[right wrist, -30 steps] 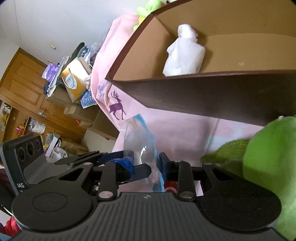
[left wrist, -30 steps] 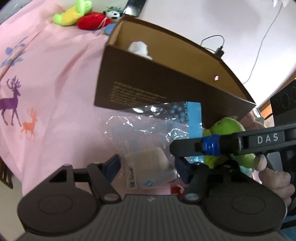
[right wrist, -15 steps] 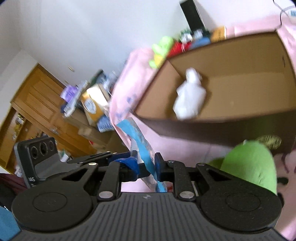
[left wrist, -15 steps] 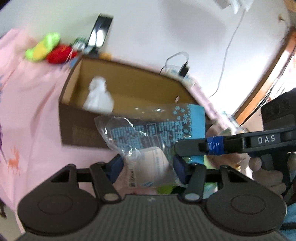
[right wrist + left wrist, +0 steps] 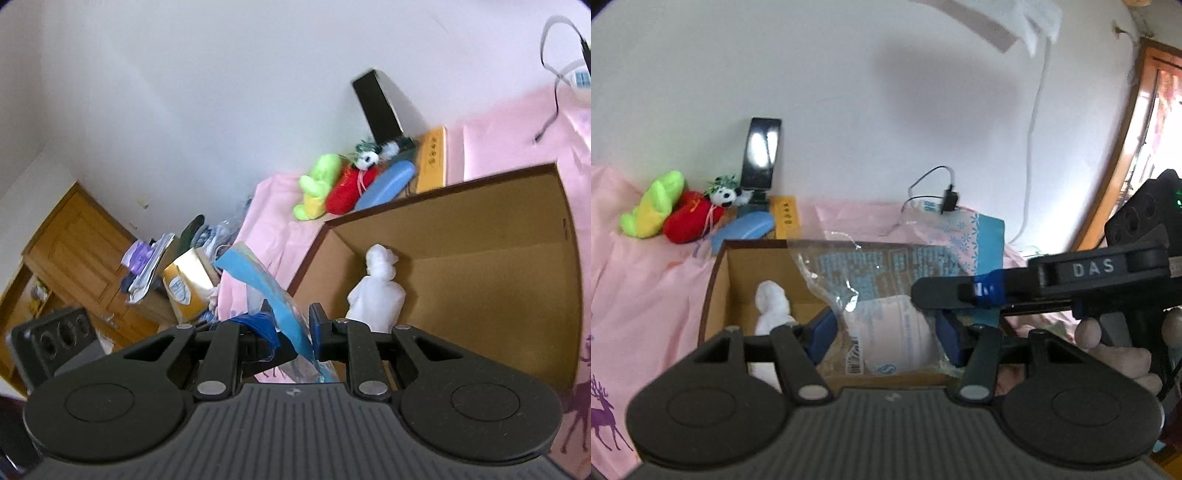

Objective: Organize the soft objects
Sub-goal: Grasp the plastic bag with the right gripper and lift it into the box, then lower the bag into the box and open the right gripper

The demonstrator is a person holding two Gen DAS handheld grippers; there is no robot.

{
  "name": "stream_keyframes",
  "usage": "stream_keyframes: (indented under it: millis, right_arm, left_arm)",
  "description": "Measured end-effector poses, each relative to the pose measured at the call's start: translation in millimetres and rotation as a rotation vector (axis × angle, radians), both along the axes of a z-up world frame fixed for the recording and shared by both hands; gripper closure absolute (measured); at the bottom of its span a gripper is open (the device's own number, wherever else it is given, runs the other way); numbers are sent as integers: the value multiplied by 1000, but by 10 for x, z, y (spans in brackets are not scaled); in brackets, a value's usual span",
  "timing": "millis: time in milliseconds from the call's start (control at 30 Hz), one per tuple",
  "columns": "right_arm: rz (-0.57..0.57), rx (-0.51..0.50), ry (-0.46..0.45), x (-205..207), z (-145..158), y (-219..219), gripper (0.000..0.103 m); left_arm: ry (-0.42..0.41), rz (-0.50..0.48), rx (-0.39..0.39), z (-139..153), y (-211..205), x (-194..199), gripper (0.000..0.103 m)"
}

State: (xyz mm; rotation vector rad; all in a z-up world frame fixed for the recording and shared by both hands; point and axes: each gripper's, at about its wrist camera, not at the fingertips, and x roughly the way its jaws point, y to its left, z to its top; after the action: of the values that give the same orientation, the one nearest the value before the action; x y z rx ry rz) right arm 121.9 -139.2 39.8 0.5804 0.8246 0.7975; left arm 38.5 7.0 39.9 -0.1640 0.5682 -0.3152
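Both grippers hold one clear plastic bag [image 5: 886,295] with a blue snowflake edge and a white soft pad inside. My left gripper [image 5: 886,328] is shut on its lower part. My right gripper [image 5: 291,325] is shut on its blue edge [image 5: 273,291]; its finger crosses the left wrist view [image 5: 960,293]. The bag hangs above the open brown cardboard box [image 5: 716,280], also in the right wrist view [image 5: 480,236]. A white soft bundle [image 5: 772,306] stands inside the box [image 5: 376,288].
Green-yellow [image 5: 650,210], red [image 5: 690,218] and panda [image 5: 724,194] plush toys lie by the wall on the pink deer-print cloth [image 5: 646,295]. A black phone [image 5: 761,153] leans on the wall. A cable and charger [image 5: 949,199] lie behind. A cluttered wooden cabinet [image 5: 74,254] stands to the left.
Both grippers lifted the bag up from in front of the box to above its opening. The green plush seen at lower right earlier has dropped out of view.
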Motion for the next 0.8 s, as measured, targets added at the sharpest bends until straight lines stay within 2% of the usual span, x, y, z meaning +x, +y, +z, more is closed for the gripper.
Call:
stream_keyframes:
  millis: [300, 467, 600, 700, 800]
  right_arm:
    - [-11, 13, 222, 451, -570, 298, 102]
    - [-12, -25, 317, 575, -781, 447, 96]
    - [-4, -77, 323, 590, -806, 556, 95]
    - [-20, -123, 278, 580, -746, 594, 94]
    - [-43, -176, 237, 536, -685, 577, 93]
  left_arm:
    - [161, 129, 26, -384, 314, 373, 48]
    - [215, 190, 53, -529, 431, 470, 50]
    - [214, 221, 94, -582, 460, 504, 46]
    - [208, 218, 111, -587, 449, 538, 36]
    - [204, 211, 141, -593, 398, 567, 31]
